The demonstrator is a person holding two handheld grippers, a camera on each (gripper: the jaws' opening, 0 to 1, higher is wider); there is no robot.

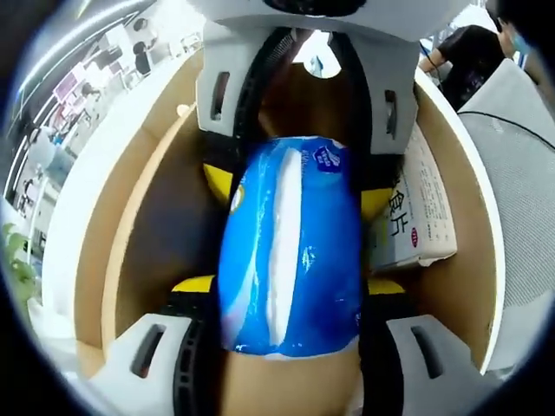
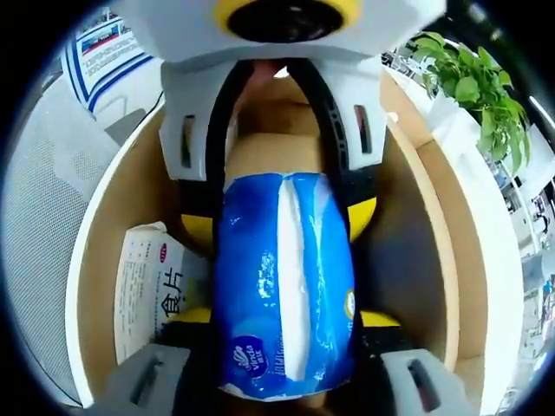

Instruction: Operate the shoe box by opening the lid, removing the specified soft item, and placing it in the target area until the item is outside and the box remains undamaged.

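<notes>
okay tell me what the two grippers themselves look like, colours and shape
Both look alike. The left gripper and right gripper each have pale grey-white moulded jaws with slotted cut-outs, black ribbed inner edges and yellow pads. Where the other one faces the camera, its black arms form an arch under a white housing, yellow-ringed in the right gripper view.

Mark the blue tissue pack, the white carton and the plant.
blue tissue pack (image 1: 290,251), left gripper view, middle of the wrapper.
white carton (image 1: 421,221), left gripper view, printed face.
plant (image 2: 473,87), right gripper view, leaves.
</notes>
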